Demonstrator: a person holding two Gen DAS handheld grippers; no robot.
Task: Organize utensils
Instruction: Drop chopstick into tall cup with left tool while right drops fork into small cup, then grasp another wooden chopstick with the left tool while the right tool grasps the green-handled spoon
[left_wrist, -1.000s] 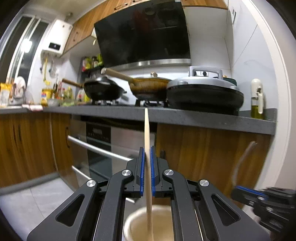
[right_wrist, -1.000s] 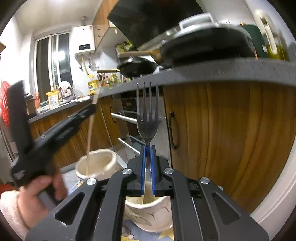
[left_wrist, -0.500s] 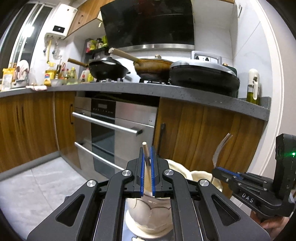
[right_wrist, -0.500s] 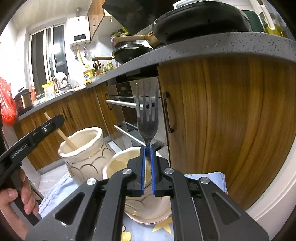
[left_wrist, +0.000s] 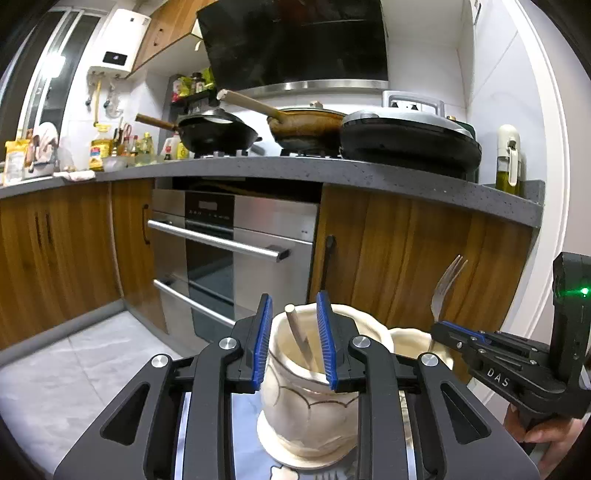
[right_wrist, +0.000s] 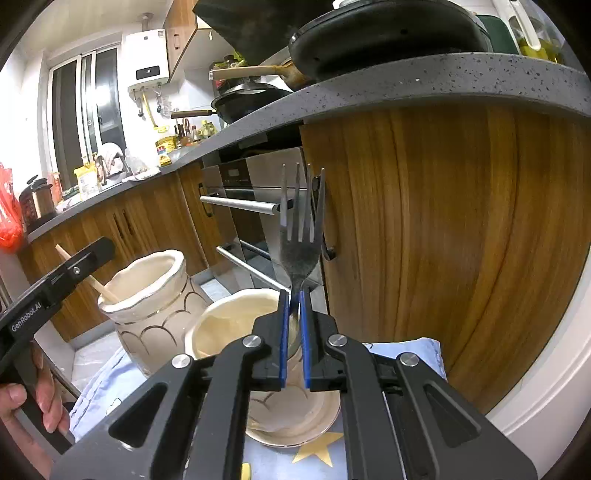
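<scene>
Chopstick in L pot, fork clamped in R claw.
Your wooden chopstick (left_wrist: 297, 334) leans inside the L ceramic pot (left_wrist: 306, 402), loose btwn the L claw (left_wrist: 294, 339) pads, which are opening w/o touching it. Your R claw (right_wrist: 293, 332) grips the fork (right_wrist: 300, 236) by its neck, tines at 12 o'clock, over the 2nd pot (right_wrist: 229, 325), just beside the first at its 3 o'clock, on a blue cloth (right_wrist: 406, 350).

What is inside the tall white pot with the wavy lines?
A wooden stick leans inside the tall pot, its top poking above the rim. The left gripper is opening around it, pads clear of it. The stick's lower end and the pot's bottom are hidden by the wall.
</scene>
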